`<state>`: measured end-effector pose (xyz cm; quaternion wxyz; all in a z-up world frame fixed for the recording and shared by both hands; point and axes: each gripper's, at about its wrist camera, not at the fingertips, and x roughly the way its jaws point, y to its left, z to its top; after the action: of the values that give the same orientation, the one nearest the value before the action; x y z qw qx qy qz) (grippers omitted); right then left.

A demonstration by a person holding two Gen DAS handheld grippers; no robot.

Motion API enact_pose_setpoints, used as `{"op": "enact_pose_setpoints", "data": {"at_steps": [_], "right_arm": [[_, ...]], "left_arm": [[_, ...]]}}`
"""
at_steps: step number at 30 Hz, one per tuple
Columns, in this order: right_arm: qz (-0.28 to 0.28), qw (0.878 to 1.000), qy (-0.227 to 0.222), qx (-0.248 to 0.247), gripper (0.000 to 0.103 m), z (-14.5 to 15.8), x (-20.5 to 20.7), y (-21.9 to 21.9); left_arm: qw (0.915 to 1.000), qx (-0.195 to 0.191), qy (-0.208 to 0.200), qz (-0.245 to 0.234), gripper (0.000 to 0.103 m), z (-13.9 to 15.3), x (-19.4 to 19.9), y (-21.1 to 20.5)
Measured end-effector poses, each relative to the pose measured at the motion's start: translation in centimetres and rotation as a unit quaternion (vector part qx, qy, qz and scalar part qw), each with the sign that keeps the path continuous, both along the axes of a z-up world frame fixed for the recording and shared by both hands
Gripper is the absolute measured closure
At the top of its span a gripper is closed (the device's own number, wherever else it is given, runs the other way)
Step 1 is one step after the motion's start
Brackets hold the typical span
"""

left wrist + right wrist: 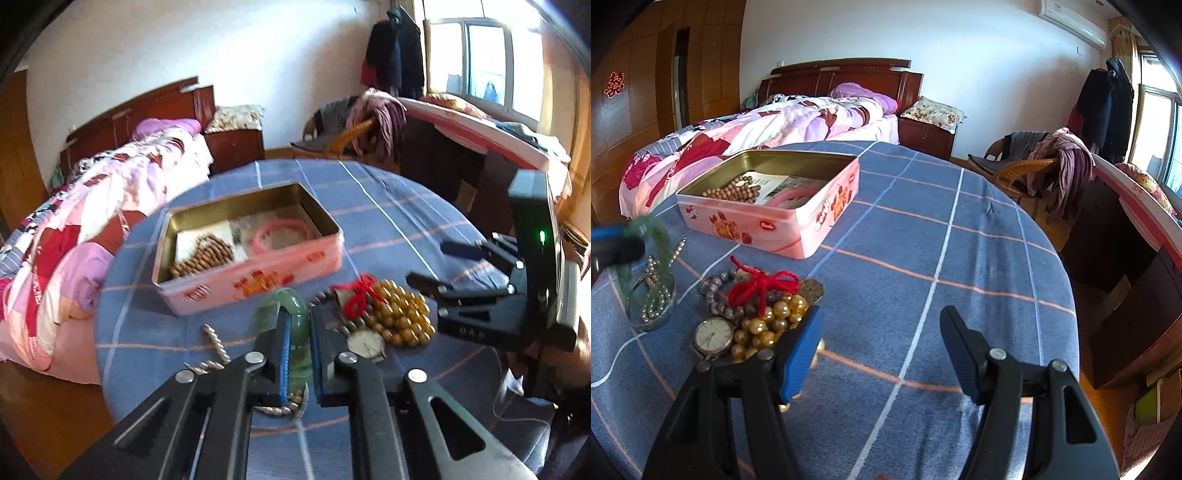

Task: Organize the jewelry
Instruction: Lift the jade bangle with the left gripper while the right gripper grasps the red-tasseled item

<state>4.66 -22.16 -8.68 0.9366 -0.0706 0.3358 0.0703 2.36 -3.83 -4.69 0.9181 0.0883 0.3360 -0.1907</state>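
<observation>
My left gripper [298, 317] is shut on a green jade bangle [295, 301], held just above the table in front of the pink tin [258, 278]. The tin holds brown beads [205, 258] and a pink bangle [282, 230]. A pile lies to the right: gold beads [400, 314], a red cord [360, 291], a watch [367, 343]. My right gripper [882, 325] is open and empty, right of the pile [757, 310]. The bangle [646, 240] and the tin [768, 195] also show in the right wrist view.
The round table has a blue checked cloth [942, 240]. A twisted silver chain [216, 343] lies left of my left gripper. A ring with small beads [652, 299] sits under the bangle. A bed [757, 125] stands behind the table and a wicker chair [1023, 173] to the right.
</observation>
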Motion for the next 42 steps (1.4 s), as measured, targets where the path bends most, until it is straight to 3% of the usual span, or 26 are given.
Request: {"op": "enact_pose_setpoints", "data": {"at_steps": [4, 8, 11, 18, 19, 20, 22, 33, 42], "right_arm": [[0.008, 1.000, 0.005, 0.004, 0.035, 0.1, 0.2, 0.5], [0.029, 0.999, 0.003, 0.013, 0.036, 0.9, 0.5, 1.5], [0.054, 0.998, 0.004, 0.021, 0.036, 1.5, 0.8, 2.8], [0.094, 0.995, 0.025, -0.004, 0.043, 0.8, 2.5, 5.9], [0.097, 0.995, 0.038, -0.008, 0.050, 0.3, 2.9, 6.1], [0.103, 0.994, 0.047, -0.002, 0.068, 0.1, 3.0, 6.1], [0.114, 0.992, 0.057, 0.017, 0.093, 0.0, 2.9, 5.8], [0.116, 0.992, 0.014, 0.054, 0.095, 3.5, 0.6, 3.9], [0.114, 0.992, 0.001, 0.058, 0.095, 4.9, 1.6, 3.9]], "left_arm": [[0.9992, -0.040, -0.005, 0.003, 0.098, 1.5, 0.8, 1.6], [0.9985, -0.053, -0.013, 0.010, 0.098, 2.1, 1.2, 2.3], [0.9989, -0.035, -0.028, 0.016, 0.098, 2.2, 1.3, 2.3], [0.9994, -0.021, -0.010, 0.024, 0.098, 0.5, 2.2, 3.0], [0.9994, -0.020, -0.007, 0.026, 0.098, 0.2, 2.3, 3.1], [0.9994, -0.021, -0.005, 0.027, 0.098, 0.0, 2.3, 3.1], [0.9993, -0.023, -0.003, 0.029, 0.097, -0.2, 2.5, 3.4], [0.9989, -0.032, -0.016, 0.029, 0.098, 0.9, 2.2, 4.0], [0.9987, -0.033, -0.029, 0.025, 0.097, 2.1, 2.7, 4.0]]}}
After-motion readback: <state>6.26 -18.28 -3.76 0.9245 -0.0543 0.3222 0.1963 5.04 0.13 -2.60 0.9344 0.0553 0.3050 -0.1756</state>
